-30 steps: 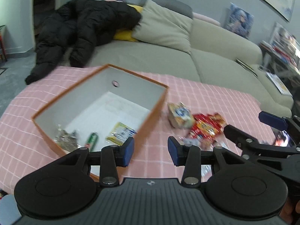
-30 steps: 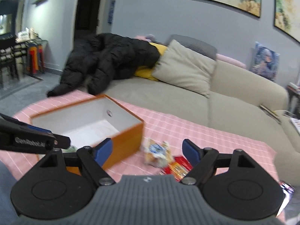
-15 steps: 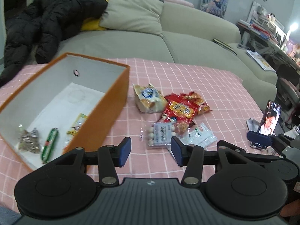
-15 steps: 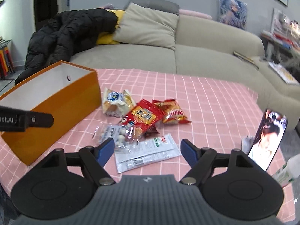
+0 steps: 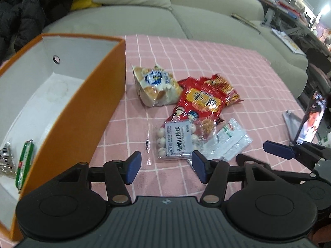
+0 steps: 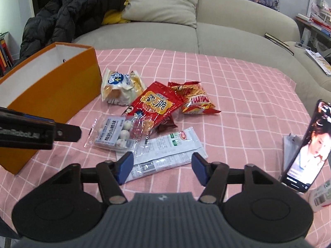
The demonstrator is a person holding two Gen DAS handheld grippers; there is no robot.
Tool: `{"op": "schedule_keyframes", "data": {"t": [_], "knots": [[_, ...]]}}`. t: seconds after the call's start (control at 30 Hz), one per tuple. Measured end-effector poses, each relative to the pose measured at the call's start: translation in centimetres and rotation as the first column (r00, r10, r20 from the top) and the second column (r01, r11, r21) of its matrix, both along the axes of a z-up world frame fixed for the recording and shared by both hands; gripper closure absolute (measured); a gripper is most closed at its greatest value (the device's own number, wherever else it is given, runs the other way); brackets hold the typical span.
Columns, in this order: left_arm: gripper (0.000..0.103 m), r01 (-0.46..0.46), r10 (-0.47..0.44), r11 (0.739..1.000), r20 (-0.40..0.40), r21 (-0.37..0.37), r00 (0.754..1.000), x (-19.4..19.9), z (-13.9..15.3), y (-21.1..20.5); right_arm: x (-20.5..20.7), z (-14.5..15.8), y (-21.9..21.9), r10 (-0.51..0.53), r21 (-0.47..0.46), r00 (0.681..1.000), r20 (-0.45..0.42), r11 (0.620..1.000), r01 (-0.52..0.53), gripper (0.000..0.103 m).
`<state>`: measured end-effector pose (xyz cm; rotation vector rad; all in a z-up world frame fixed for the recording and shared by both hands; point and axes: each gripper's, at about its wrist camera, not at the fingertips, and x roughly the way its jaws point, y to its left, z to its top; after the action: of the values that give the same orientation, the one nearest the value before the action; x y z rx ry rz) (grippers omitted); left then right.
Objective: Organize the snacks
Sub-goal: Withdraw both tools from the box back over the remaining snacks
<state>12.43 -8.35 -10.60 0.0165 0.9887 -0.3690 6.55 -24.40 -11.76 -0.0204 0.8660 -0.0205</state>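
Note:
An open orange box (image 5: 86,111) (image 6: 55,91) stands at the left of the pink checked cloth, with a green sausage stick (image 5: 24,161) and a silvery packet (image 5: 6,161) inside. Right of it lie a bread pack (image 5: 155,86) (image 6: 122,86), a red snack bag (image 5: 198,101) (image 6: 155,105), an orange-red chip bag (image 6: 196,99), a clear bag of white balls (image 5: 178,140) (image 6: 118,134) and a white sachet (image 5: 225,142) (image 6: 165,150). My left gripper (image 5: 166,168) is open and empty, just short of the ball bag. My right gripper (image 6: 162,168) is open and empty above the white sachet.
A phone (image 6: 304,146) (image 5: 310,119) stands lit at the table's right edge. A beige sofa (image 6: 206,24) with a black jacket (image 6: 68,18) and cushion (image 6: 163,2) runs behind the table. The left gripper's finger (image 6: 39,134) shows in the right wrist view.
Both grippers have moved forward and down toward the snack pile, which now looks larger and closer. Both stay open and empty.

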Motion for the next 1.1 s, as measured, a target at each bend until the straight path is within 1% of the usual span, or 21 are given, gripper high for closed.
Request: {"op": "schedule_keyframes", "data": {"t": [0.1,0.23,0.37,0.47,0.6,0.7,0.77,0.83,0.87,0.93,1.0,1.1], "knots": [[0.037,-0.005,0.005,1.0,-0.026,0.003,1.0,0.6,-0.8,0.1,1.2,-0.9,0.0,-0.001,-0.014,1.0,-0.022,1.0,0.001,0.064],[0.037,-0.011,0.011,1.0,-0.037,0.004,0.999,1.1,-1.7,0.1,2.8,-1.7,-0.2,-0.008,-0.022,0.999,-0.033,1.0,0.007,0.064],[0.037,0.012,-0.011,1.0,-0.056,0.019,0.998,1.9,-2.9,-0.2,3.9,-2.4,-0.1,-0.01,-0.026,0.999,-0.037,1.0,0.009,0.068],[0.037,0.025,-0.024,0.999,-0.065,0.023,0.998,2.3,-3.4,-0.4,4.3,-2.6,0.1,-0.012,-0.031,0.999,-0.03,0.999,0.011,0.068],[0.037,0.009,-0.007,0.999,-0.077,0.032,0.997,2.4,-3.6,-0.1,4.9,-2.9,0.4,0.013,-0.031,0.999,-0.034,0.999,-0.014,0.068],[0.037,-0.015,0.017,0.999,-0.072,0.04,0.997,2.1,-3.4,0.6,4.7,-2.9,1.1,0.062,-0.014,0.998,-0.03,0.998,-0.063,0.068],[0.037,-0.029,0.032,0.999,-0.081,0.042,0.996,1.9,-3.2,1.0,4.3,-2.9,1.9,0.093,-0.005,0.995,-0.032,0.996,-0.093,0.068],[0.041,-0.054,0.057,0.998,-0.082,0.04,0.995,1.6,-2.8,1.5,3.6,-2.8,2.9,0.134,0.02,0.99,-0.036,0.991,-0.133,0.069],[0.04,-0.064,0.067,0.997,-0.082,0.039,0.994,1.4,-2.6,1.7,3.3,-2.7,3.5,0.152,0.021,0.988,-0.038,0.988,-0.151,0.073],[0.04,-0.083,0.084,0.996,-0.083,0.019,0.993,1.1,-2.2,2.2,2.4,-2.7,4.5,0.194,0.023,0.98,-0.034,0.981,-0.193,0.072],[0.037,-0.101,0.102,0.995,-0.082,0.008,0.991,0.8,-1.8,2.5,1.9,-2.7,5.0,0.206,0.02,0.978,-0.031,0.978,-0.206,0.072],[0.037,-0.12,0.119,0.993,-0.089,-0.011,0.989,0.6,-1.6,2.5,1.5,-2.6,4.5,0.168,0.005,0.985,-0.024,0.986,-0.168,0.072]]}}
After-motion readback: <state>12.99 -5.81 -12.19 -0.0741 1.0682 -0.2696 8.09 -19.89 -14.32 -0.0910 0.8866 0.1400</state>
